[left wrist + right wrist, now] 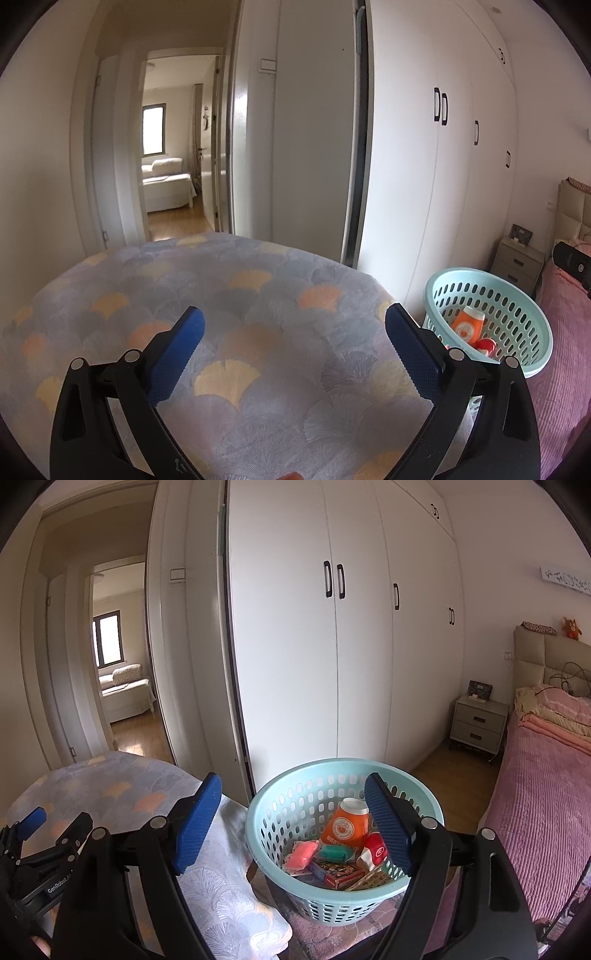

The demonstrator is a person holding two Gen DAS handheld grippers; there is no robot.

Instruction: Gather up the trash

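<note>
Step in hand, as I judge it: a drop-off just finished, or the tail end of the job. The trash sits in the basket (345, 843), and I see no loose trash on the tabletop (229, 332) with its fan-patterned cloth. Neither set of my fingers has hold of anything.

Trash location: all inside the basket. Orange bottle (349, 827) leans against the far wall; red-and-white item (376, 847) just right of it; pink packet (303, 853) and green packet (334, 851) near the basket's middle; printed box (336, 873) toward the near rim. Basket itself stands just right of the tabletop, between it and the pink bed (535, 812).

Right gripper (295, 823): fingers wide apart, empty, nothing pressing on either pad. It hangs above the basket's near-left rim, tilted a little downward; right finger over the basket interior, left finger over the cloth edge beside the basket.

Left gripper (295, 354): fingers also spread wide, empty. It hangs left of the basket over the tabletop, tilted slightly down, aimed at the doorway (177, 147). The basket shows past its right finger.

Next move, my est.: check the tabletop, bed and floor around the basket for any leftovers. If none, the job is done. If some turn up, approach w/ fingers open, close on the item, carry over the basket rim, release.

Risk: basket close to the cloth edge; avoid knocking the rim.
</note>
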